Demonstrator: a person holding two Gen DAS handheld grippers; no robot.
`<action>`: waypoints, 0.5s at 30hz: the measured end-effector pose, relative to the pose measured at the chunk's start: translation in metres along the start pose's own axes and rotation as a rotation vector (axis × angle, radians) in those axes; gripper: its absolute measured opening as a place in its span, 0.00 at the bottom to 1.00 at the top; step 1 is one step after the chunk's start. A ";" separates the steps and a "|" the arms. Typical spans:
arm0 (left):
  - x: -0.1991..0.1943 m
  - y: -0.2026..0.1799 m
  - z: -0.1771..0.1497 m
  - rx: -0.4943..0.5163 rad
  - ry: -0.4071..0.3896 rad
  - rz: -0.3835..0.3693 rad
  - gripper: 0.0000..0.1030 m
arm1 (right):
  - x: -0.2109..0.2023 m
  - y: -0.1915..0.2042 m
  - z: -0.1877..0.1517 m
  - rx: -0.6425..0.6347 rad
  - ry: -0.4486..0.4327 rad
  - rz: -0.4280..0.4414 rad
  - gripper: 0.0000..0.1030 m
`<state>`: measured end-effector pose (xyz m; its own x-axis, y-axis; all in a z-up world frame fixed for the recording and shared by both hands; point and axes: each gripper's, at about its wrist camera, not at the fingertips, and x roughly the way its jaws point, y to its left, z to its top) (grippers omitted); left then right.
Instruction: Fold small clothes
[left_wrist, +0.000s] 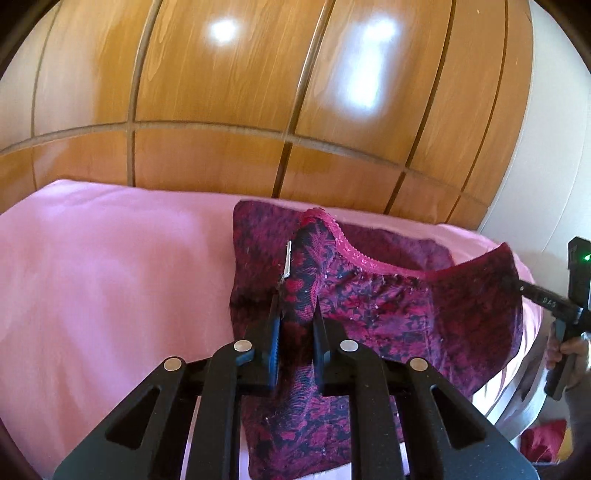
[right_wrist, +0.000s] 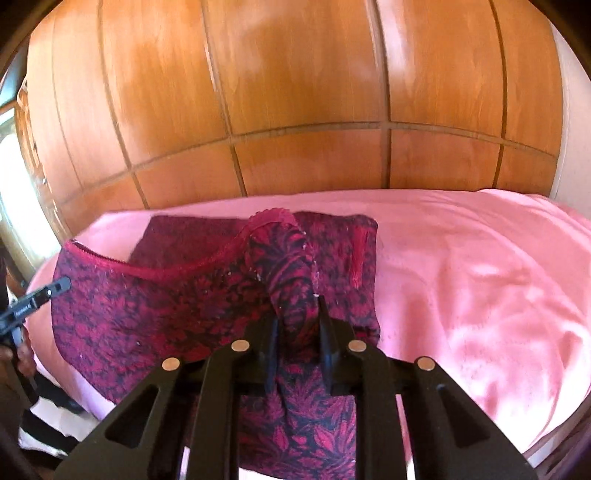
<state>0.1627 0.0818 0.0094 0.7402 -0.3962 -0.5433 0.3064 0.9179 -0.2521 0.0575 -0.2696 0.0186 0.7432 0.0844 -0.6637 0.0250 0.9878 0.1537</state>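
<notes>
black linkage arms of the left gripper fill the bottom of the left wrist view, its jaws closed narrow on a bunched fold of a small garment. the garment is knit cloth patterned in crimson, purple and black, with a scalloped pink elastic edge running along its top. a small white tag sticks up from the pinched fold. the cloth is lifted and stretched between the two tools, sagging in the middle, over a bed covered with a pink sheet. at the far right of this view the right gripper grips the other end of the garment, with a hand on its handle and a green light on its body.

the right wrist view shows the same from the other side: the right gripper has its jaws narrow, clamped on a twisted fold of the garment, and the left gripper meets the cloth's far end at the left edge. part of the cloth lies on the pink sheet behind the raised part. glossy wooden wardrobe doors stand behind the bed.
</notes>
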 end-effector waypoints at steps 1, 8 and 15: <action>0.003 0.000 0.007 0.004 -0.006 0.010 0.13 | 0.004 -0.002 0.004 0.007 0.001 0.007 0.17; 0.038 -0.001 0.051 0.016 -0.040 0.062 0.12 | 0.041 -0.016 0.049 0.083 -0.044 -0.011 0.16; 0.093 0.009 0.097 0.018 -0.045 0.116 0.12 | 0.090 -0.027 0.095 0.081 -0.054 -0.065 0.16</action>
<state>0.2924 0.0548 0.0346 0.7974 -0.2860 -0.5314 0.2273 0.9581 -0.1746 0.1874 -0.3007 0.0243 0.7735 0.0113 -0.6337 0.1265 0.9770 0.1718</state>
